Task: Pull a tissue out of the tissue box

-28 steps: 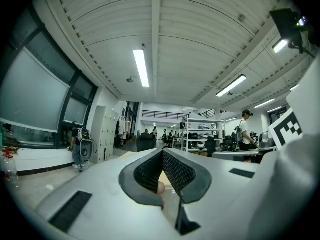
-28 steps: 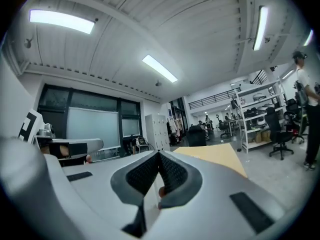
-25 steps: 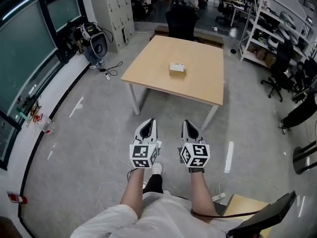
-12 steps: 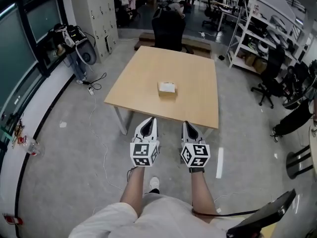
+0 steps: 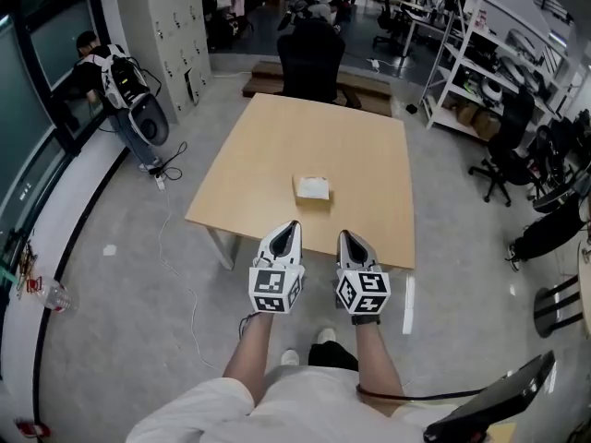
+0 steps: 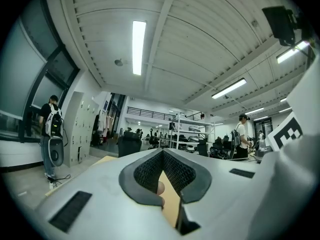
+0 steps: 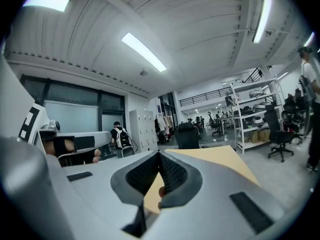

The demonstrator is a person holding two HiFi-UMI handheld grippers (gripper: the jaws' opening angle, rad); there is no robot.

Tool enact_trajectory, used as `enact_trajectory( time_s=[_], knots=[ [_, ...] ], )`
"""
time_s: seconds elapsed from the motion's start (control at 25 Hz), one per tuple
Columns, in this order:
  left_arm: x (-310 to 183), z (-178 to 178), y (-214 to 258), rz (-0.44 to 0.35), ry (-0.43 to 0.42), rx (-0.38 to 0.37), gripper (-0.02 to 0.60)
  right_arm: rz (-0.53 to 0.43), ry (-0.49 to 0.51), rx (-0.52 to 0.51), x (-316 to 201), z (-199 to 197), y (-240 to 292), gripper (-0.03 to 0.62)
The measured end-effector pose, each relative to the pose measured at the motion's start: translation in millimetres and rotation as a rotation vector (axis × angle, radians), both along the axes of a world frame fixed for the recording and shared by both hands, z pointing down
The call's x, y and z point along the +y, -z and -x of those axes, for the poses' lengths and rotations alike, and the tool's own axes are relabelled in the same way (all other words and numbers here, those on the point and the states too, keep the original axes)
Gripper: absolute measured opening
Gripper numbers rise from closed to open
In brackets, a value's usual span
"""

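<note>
Both white two-jaw tools, the left gripper (image 5: 293, 224) and the right gripper (image 5: 343, 234), are clenched on nothing at lower centre, short of the near edge of the pale wooden table (image 5: 249, 169). No step is done yet. The small white tissue box (image 5: 312, 187) sits untouched mid-table, at frame centre. A black office chair (image 5: 309, 53) stands beyond, and nothing blocks the reach.

I cannot make out the tissue box (image 5: 312, 187) opening: too small. My left gripper (image 5: 293, 225) and right gripper (image 5: 344, 235) cover part of the table (image 5: 268, 155) edge.
</note>
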State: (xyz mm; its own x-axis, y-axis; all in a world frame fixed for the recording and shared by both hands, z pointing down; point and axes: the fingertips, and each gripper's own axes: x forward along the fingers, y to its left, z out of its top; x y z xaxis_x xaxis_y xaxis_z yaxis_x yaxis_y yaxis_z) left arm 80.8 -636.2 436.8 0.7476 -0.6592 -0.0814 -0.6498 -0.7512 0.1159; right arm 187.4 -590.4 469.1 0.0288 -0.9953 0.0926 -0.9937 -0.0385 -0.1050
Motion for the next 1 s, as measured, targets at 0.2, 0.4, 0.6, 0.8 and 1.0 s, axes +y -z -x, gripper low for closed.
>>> enact_trajectory(
  time_s=[0.2, 0.4, 0.6, 0.8, 1.0],
  knots=[
    [-54, -26, -16, 0.017, 0.018, -0.019, -0.011, 0.013, 0.008, 0.004, -59, -32, -15, -0.006],
    [-130, -71, -3, -0.019, 0.033, -0.045, -0.011, -0.013, 0.024, -0.009, -144, -78, -6, -0.006],
    [-209, -119, 14, -0.038, 0.064, -0.041, -0.011, -0.051, 0.077, 0.004, -231, -128, 19, -0.006],
    [-270, -169, 10, -0.010, 0.095, -0.031, -0.010, -0.034, 0.149, 0.033, -288, -175, 16, -0.006],
    [-305, -200, -19, 0.064, 0.128, -0.052, -0.011, 0.034, 0.183, 0.005, -325, -211, -13, -0.006]
  ],
)
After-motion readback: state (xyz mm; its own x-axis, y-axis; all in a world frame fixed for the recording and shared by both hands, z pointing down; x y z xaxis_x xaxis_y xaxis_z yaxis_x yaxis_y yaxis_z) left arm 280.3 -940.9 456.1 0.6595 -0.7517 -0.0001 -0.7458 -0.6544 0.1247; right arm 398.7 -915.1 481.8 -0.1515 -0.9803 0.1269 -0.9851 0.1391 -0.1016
